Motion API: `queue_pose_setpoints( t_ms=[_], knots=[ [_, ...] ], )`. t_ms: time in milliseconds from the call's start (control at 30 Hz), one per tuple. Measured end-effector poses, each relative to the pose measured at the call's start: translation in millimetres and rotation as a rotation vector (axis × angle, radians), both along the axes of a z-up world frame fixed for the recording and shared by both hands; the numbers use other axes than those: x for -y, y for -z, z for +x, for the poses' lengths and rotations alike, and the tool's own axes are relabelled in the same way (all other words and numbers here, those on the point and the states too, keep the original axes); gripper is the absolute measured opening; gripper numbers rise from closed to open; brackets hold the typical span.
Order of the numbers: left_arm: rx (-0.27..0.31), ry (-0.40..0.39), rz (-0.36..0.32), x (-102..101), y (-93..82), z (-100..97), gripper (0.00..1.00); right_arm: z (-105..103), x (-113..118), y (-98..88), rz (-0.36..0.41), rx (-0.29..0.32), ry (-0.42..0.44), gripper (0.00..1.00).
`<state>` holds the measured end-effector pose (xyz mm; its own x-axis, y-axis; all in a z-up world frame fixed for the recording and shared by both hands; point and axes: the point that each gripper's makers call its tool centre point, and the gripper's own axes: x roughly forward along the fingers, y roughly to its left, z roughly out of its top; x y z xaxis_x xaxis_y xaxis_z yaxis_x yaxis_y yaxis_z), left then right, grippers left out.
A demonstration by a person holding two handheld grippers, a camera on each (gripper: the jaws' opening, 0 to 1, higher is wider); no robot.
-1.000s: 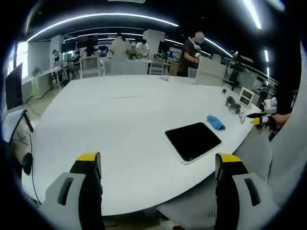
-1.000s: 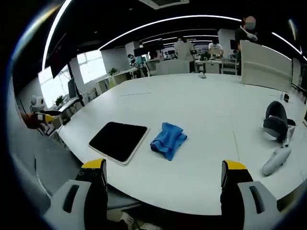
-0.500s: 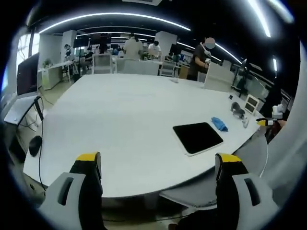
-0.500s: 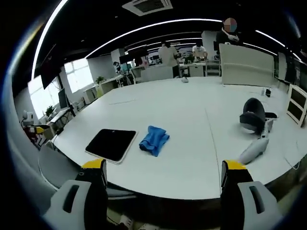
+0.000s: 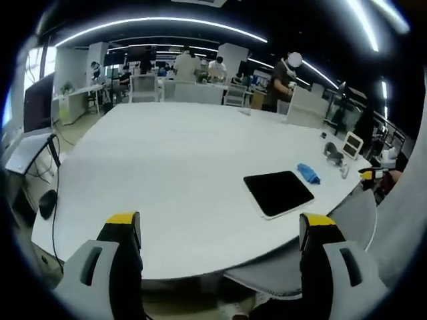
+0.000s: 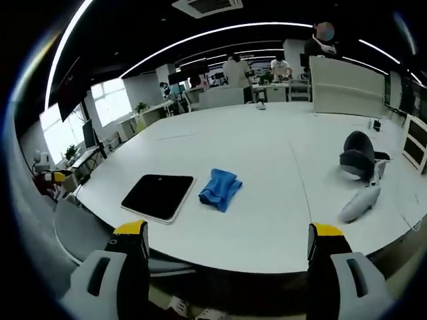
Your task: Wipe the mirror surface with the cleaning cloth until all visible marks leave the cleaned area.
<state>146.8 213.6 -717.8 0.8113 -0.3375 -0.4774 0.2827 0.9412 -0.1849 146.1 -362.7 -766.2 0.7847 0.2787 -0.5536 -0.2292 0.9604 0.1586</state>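
A dark rectangular mirror with a pale rim lies flat near the table's right edge, and it is also in the right gripper view as the mirror. A crumpled blue cleaning cloth rests just beyond it; in the right gripper view the cloth sits just right of the mirror. My left gripper is open, held back from the table with nothing between its jaws. My right gripper is open too, short of the table edge. The other gripper's yellow tip shows at the far right, and again at the far left.
The big white table stretches ahead. A dark headset and a white controller lie at the right. A grey chair stands at the table's near edge. Several people work at desks far back. A monitor stands at the left.
Both views shifted slightly with the hands; the right view came a little nearer the table. The mirror and cloth have not moved, and both grippers stay open.
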Motion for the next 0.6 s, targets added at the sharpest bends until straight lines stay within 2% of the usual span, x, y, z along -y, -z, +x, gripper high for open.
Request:
queue_pose_setpoints(
  t_ms=[233,400,600],
  knots=[
    [-0.007,-0.016,-0.03,-3,0.3,2.8,0.99,2,0,-3.2,0.002,-0.003,-0.001,0.98],
    [0.002,-0.018,-0.034,-4,-2.5,2.7,0.99,8,4,4.3,0.011,-0.005,0.007,0.98],
    [0.026,-0.034,-0.031,-9,-7.8,14.7,0.99,15,-3,4.1,0.013,0.012,0.016,0.98]
  ],
)
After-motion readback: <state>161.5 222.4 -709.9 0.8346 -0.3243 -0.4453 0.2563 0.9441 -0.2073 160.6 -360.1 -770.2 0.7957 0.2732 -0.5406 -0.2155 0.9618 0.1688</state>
